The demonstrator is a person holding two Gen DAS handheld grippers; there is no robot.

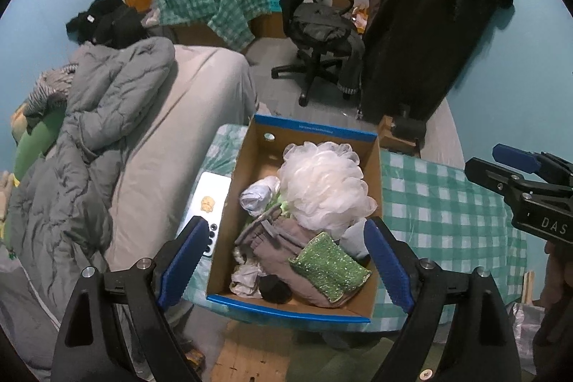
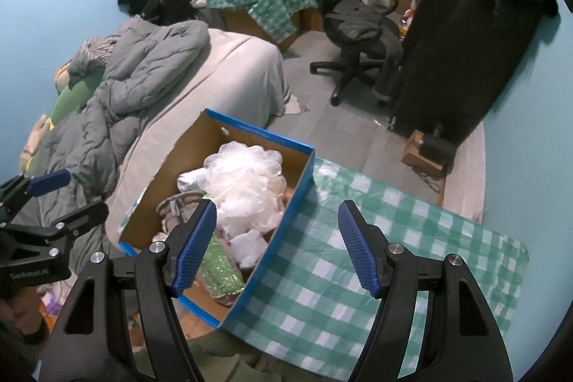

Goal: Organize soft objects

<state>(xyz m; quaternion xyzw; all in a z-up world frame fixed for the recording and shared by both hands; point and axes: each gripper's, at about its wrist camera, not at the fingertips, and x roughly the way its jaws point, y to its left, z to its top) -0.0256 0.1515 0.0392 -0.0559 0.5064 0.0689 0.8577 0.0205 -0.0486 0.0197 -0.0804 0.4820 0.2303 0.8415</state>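
Note:
A blue-rimmed cardboard box (image 1: 243,167) stands on the checked table and holds soft things: a white bath pouf (image 1: 326,181), a green glittery sponge (image 1: 329,265), grey gloves (image 1: 283,238), a pale rolled cloth (image 1: 256,197) and a black item (image 1: 274,289). My left gripper (image 1: 286,260) is open and empty above the box's near end. The box (image 2: 286,196), pouf (image 2: 243,188) and sponge (image 2: 218,271) also show in the right wrist view. My right gripper (image 2: 277,246) is open and empty, over the box's right wall and the tablecloth (image 2: 394,246). It also shows in the left wrist view (image 1: 515,174).
A white phone (image 1: 207,199) lies on the table left of the box. A bed with a grey duvet (image 1: 107,117) is at the left. A black office chair (image 1: 315,34) and a dark draped rack (image 1: 429,24) stand beyond. The tablecloth (image 1: 447,213) spreads right of the box.

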